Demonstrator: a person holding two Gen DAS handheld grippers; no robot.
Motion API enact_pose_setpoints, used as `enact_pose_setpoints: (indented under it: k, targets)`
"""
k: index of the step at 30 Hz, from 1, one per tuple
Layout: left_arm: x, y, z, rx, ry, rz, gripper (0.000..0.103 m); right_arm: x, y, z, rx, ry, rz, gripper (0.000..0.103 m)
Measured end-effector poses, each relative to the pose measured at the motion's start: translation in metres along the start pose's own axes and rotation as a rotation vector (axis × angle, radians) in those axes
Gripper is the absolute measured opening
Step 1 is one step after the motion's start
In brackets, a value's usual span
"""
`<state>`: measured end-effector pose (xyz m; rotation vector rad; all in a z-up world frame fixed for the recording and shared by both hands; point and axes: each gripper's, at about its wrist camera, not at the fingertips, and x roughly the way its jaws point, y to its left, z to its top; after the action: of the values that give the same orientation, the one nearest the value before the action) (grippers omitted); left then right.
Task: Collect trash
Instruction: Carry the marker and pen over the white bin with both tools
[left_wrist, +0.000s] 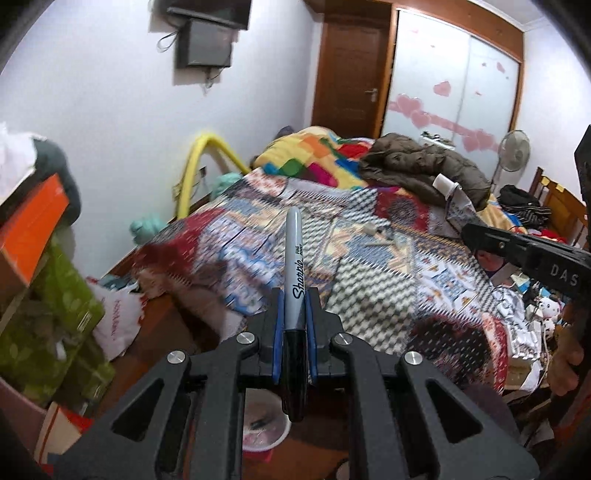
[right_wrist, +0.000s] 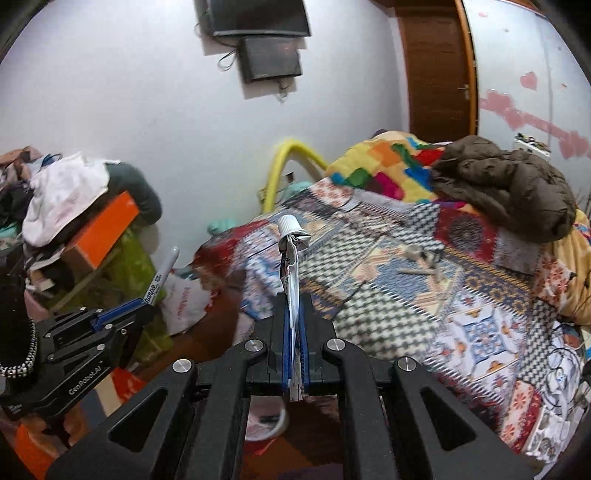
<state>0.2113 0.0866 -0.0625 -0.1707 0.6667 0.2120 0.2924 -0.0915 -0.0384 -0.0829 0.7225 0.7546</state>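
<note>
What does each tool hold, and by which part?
Left tool grips a marker near its black cap end; right tool grips a squeezed tube by its flattened tail.

Home bedroom, lived-in and cluttered. Bed (left_wrist: 369, 266) with patchwork cover fills most of the room, bright colour-block blanket (left_wrist: 314, 155) and brown puffer jacket (left_wrist: 417, 166) dumped on it. Wooden door (left_wrist: 351, 70), sliding wardrobe (left_wrist: 458, 74) with pink heart stickers, standing fan (left_wrist: 513, 147), wall-mounted TV (right_wrist: 258, 18). Boxes and clothes piled along the left wall (right_wrist: 74, 206).
</note>
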Motion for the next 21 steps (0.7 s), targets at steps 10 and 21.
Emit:
enact_pose_setpoints:
  k: [10,21]
  targets:
    - [0.01,0.056,-0.044,-0.065,0.104,0.041,0.01,0.054,0.063,-0.036,-0.087,0.134,0.044,0.005]
    - [0.071,0.099,-0.102,-0.165,0.293,0.033,0.01,0.132,0.089,-0.089,-0.134,0.379,0.071,0.005]
